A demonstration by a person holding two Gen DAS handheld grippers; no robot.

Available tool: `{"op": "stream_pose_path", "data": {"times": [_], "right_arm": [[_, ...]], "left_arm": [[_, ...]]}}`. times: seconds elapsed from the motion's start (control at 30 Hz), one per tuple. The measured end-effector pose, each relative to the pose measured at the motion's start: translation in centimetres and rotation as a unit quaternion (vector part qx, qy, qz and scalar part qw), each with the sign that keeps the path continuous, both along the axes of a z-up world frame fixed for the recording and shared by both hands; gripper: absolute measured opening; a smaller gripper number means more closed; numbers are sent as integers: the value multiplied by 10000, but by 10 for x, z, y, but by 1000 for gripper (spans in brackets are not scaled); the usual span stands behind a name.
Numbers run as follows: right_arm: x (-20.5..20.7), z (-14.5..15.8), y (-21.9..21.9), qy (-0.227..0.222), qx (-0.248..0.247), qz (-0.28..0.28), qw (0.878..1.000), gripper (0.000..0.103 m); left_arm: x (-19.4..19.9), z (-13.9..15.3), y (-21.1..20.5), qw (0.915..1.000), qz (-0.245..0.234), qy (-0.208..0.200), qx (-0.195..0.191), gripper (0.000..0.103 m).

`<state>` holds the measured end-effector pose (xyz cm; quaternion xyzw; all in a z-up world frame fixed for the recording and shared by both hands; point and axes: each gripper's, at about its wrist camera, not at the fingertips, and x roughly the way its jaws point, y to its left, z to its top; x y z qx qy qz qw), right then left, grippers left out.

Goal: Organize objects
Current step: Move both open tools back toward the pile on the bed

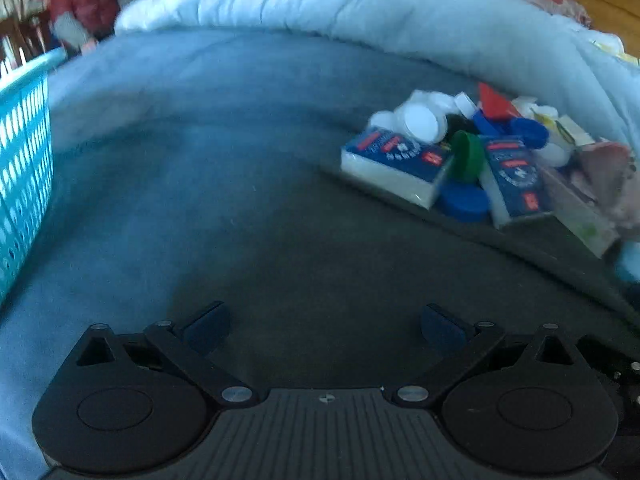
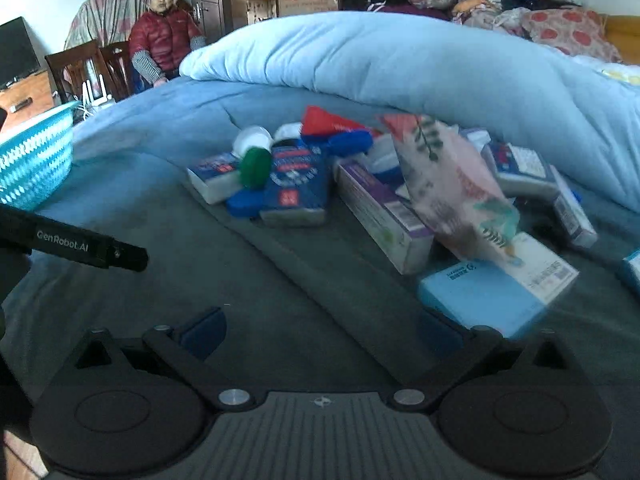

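Note:
A heap of small objects lies on a blue bedspread (image 1: 200,200): blue-and-white packs (image 1: 396,162) (image 2: 298,192), a green lid (image 1: 466,156) (image 2: 254,168), blue lids (image 1: 466,200), white jars (image 1: 420,122), a red piece (image 2: 324,122), a long purple-edged box (image 2: 384,216), a floral pouch (image 2: 448,184) and a light-blue box (image 2: 496,292). My left gripper (image 1: 324,326) is open over bare bedspread, with the heap ahead to its right. My right gripper (image 2: 320,332) is open with nothing between its fingers; its right finger is just short of the light-blue box.
A turquoise mesh basket (image 1: 22,176) (image 2: 36,160) stands at the left. A rolled light-blue duvet (image 1: 360,12) (image 2: 400,64) runs behind the heap. A person in a red jacket (image 2: 164,44) sits beyond the bed by wooden chairs. The other gripper's black body (image 2: 80,246) enters from the left.

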<state>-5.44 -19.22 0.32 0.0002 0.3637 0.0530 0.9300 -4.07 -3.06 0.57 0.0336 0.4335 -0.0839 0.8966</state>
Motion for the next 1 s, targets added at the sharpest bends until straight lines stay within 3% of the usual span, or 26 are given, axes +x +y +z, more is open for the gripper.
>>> {"op": "stream_pose_path", "data": {"times": [0.13, 0.43, 1.0], "right_arm": [[0, -14, 3, -473, -89, 167, 9987, 103], [2, -19, 4, -572, -16, 150, 9983, 103], [1, -17, 3, -581, -1, 157, 9982, 103]], "left_arm": [[-2, -2, -10, 9997, 191, -80, 138, 103], [-3, 2, -3, 9981, 436, -441, 7, 103], [13, 5, -6, 9981, 591, -43, -152, 103]]}}
